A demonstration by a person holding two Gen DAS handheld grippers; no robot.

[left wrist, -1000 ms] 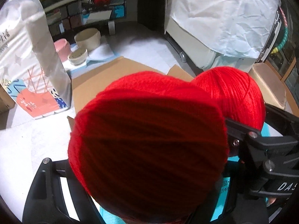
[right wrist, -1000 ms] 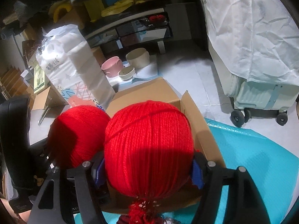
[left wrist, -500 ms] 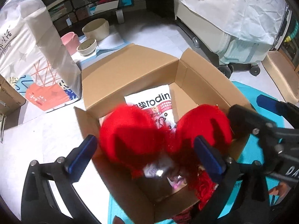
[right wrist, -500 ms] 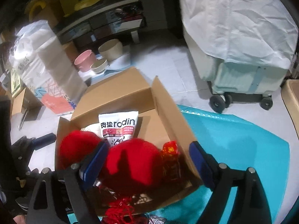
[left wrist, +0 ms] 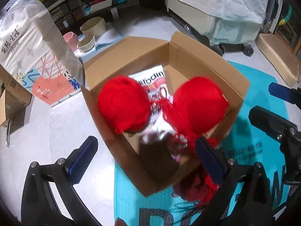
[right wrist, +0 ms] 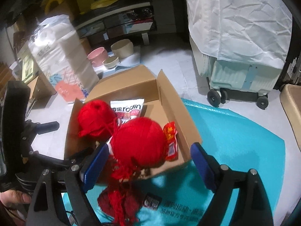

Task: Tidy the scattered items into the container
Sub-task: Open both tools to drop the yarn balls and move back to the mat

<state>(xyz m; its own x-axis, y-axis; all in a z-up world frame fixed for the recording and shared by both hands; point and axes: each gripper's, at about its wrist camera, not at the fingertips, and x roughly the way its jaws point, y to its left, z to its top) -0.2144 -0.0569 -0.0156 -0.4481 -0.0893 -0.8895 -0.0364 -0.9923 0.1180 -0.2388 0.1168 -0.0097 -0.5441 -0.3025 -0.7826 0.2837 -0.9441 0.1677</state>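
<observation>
Both tools spread wide, nothing gripped. Left tool point(left wrist: 144, 156) above near-left corner of cardboard box point(left wrist: 190, 58); right tool point(right wrist: 150, 163) above near-right edge of same box point(right wrist: 180, 113).

Two red yarn balls inside box: one on left side point(left wrist: 123, 103), one on right point(left wrist: 199, 104), apart, loose strands between them. From right wrist view, right ball point(right wrist: 138, 142) just ahead of the blue pads, left ball point(right wrist: 96, 118) further back beside a white printed pouch point(right wrist: 129, 108). Small red packet point(right wrist: 170, 141) touching right ball, against right wall.

Still outside: tangle of red yarn with tassel-like strands point(right wrist: 120, 201) on teal mat point(right wrist: 235, 150), touching box's near wall, some strands apparently trailing over the rim toward right ball. In left wrist view same tangle point(left wrist: 197, 188) partly hidden behind left tool's right finger.

Key relation: tangle below and slightly left of right tool's centre, nearer than the box, strands hanging roughly along tool's forward axis. Right tool judged nearer; left tool also close. Likely next: descend, pinch bulk of tangle, lift over near wall. Risk: trailing strands snagging right ball.
</observation>
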